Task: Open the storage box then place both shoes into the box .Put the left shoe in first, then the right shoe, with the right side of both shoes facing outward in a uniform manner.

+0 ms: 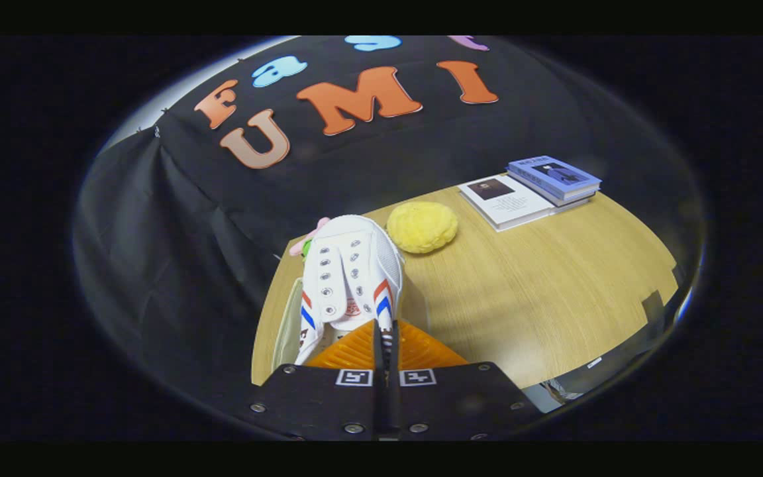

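A white canvas shoe (352,271) with red and blue side stripes and unlaced eyelets hangs just ahead of my fingers, toe pointing away toward the booth wall. My gripper (385,341) is shut on the shoe's heel rim, and a thin strip of the rim shows between the two orange fingers (421,348). Under the shoe's left side, at the table's left end, lies a pale rim (285,321); I cannot tell whether it is the storage box. The shoe hides whatever lies directly beneath it.
A wooden table (540,285) stretches to the right. Beyond the shoe lies a yellow fluffy ball (421,227). A white book (504,202) and a blue book stack (554,177) sit at the far right. A pink and green item (307,244) peeks out behind the toe.
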Demonstrator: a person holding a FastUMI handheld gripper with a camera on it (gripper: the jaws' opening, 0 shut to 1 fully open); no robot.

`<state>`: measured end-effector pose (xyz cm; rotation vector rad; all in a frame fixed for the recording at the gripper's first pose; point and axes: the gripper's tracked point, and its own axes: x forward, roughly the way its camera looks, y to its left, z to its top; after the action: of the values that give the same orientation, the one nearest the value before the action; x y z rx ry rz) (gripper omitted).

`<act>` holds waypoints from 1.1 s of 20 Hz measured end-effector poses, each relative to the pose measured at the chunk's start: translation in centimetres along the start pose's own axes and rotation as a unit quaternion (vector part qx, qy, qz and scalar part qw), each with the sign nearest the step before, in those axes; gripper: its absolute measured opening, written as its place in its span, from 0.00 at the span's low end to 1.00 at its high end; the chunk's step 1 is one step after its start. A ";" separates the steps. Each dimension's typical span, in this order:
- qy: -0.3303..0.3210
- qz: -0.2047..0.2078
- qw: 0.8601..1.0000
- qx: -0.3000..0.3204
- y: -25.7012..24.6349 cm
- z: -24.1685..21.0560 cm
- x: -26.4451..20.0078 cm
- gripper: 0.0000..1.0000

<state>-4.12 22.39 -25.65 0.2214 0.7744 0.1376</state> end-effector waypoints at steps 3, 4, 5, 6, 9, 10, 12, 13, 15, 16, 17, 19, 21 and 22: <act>0.015 0.005 1.000 -0.011 1.4 -1.6 0.7 0.00; 0.019 0.005 1.000 -0.013 1.6 -2.0 1.0 0.00; 0.025 0.005 1.000 -0.016 1.9 -2.5 1.3 0.00; 0.030 0.002 0.999 -0.019 1.9 -2.8 1.7 0.00; 0.043 -0.015 0.999 -0.027 1.6 -3.9 2.6 0.00; 0.047 -0.020 0.998 -0.029 1.5 -4.1 2.9 0.01; 0.056 -0.030 0.998 -0.030 1.6 -4.6 3.0 0.01; 0.058 -0.035 0.997 -0.032 1.4 -4.8 3.3 0.02; 0.060 -0.050 0.996 -0.040 0.6 -4.9 4.1 0.03; 0.059 -0.055 0.996 -0.045 0.3 -4.8 4.5 0.03; 0.059 -0.057 0.996 -0.044 0.3 -4.8 4.8 0.03; 0.062 -0.053 0.996 -0.041 0.8 -4.6 4.7 0.13; 0.051 -0.032 0.997 -0.039 2.0 -3.9 4.5 0.23; 0.039 -0.022 0.998 -0.036 2.8 -3.0 4.1 0.28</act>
<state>-3.42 26.38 -29.80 0.1320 0.8506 0.1330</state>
